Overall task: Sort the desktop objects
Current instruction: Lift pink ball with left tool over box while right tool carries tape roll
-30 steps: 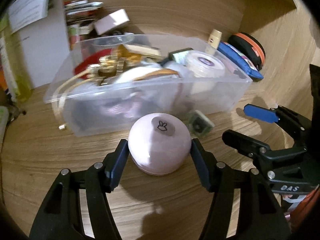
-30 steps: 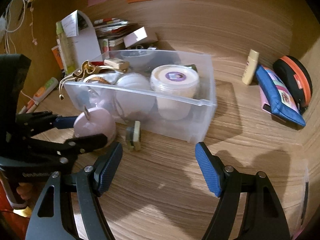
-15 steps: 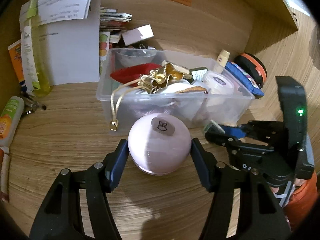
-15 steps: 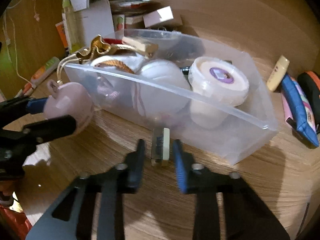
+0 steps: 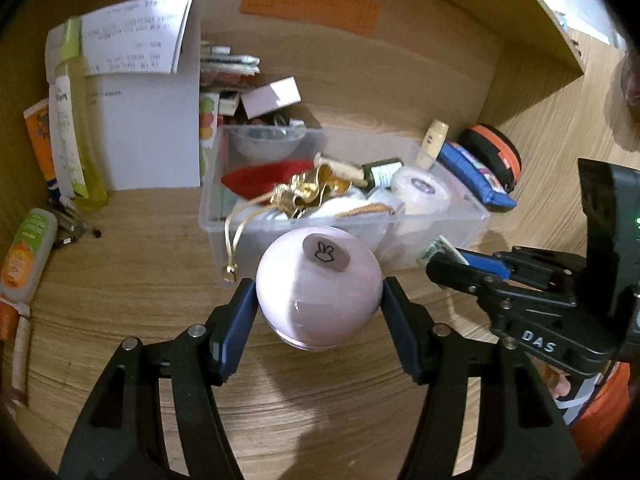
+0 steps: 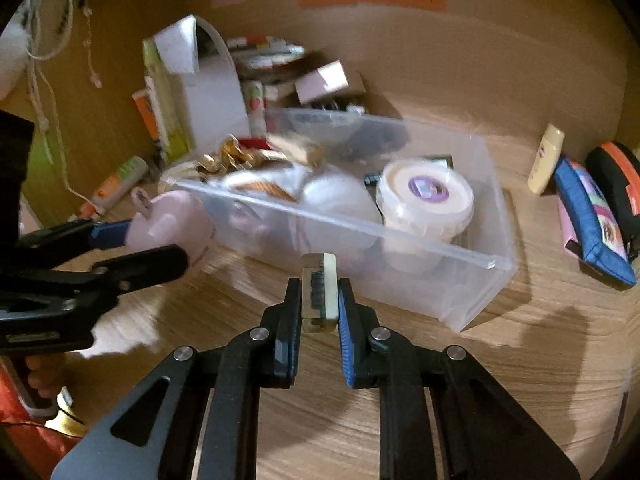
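Note:
My left gripper is shut on a round pink ball-shaped case with a rabbit sticker, held above the wooden desk; the case also shows in the right wrist view. My right gripper is shut on a small flat square case, green and cream, held on edge just off the desk. In the left wrist view that case sticks out of the right gripper's tips. Behind both stands a clear plastic bin full of items, among them a white lidded tub and a gold chain.
A white paper box, a yellow-green bottle and an orange tube line the left. A blue pouch, an orange-black round case and a cream tube lie right of the bin. Wooden walls close in behind.
My right gripper closed from wide open onto the small square case in front of the bin and lifted it. The left gripper rose and drew back with the pink case.

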### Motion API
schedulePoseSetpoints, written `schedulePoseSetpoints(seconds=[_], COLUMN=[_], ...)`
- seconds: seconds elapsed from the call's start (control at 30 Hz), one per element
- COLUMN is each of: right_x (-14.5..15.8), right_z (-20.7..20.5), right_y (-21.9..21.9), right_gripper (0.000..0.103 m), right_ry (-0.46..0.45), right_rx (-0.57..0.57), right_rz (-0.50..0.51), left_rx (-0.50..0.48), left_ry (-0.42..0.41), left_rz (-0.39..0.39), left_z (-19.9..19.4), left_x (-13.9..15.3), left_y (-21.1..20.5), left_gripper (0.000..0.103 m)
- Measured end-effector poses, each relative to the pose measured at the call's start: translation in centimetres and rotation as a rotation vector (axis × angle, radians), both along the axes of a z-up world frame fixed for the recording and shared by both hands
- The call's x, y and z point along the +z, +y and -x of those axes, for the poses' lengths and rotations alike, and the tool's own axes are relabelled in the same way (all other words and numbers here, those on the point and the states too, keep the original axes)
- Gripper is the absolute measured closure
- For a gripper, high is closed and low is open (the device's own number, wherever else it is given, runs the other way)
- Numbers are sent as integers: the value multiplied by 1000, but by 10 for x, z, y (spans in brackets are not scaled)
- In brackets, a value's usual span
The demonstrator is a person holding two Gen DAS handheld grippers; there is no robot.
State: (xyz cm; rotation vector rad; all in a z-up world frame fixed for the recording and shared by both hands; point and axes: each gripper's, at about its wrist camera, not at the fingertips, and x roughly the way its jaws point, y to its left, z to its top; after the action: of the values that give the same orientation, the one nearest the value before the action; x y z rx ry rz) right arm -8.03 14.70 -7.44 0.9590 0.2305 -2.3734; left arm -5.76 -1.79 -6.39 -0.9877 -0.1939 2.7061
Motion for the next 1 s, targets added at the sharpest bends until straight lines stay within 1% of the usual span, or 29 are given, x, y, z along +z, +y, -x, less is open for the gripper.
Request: schedulePoseSetpoints(seconds=[0.23, 0.43, 0.6, 0.77, 0.93, 1.0], right_x=[33, 55, 68, 83, 102, 109], right_z=[-22, -38, -56, -64, -63, -60], right_y=[9, 17, 20, 28, 33, 34], right_gripper=[88, 88, 88, 88, 88, 88], right_ry=[68, 97, 128, 150, 183, 194], right_rx=[25, 44, 50, 52, 32, 22], right_rz=[102, 189, 220, 267, 293, 295], left_rx=[20, 33, 40, 46, 50, 57], left_ry=[57, 109, 145, 156, 178, 192], left_rz=[-27, -47, -41, -56, -55, -43], left_z=[-16, -36, -55, -63, -61, -55], left_x=[22, 41, 55, 66, 83, 90], left_y=[-5, -9, -6, -6, -7, -8], left_gripper=[41, 41, 41, 41, 41, 41])
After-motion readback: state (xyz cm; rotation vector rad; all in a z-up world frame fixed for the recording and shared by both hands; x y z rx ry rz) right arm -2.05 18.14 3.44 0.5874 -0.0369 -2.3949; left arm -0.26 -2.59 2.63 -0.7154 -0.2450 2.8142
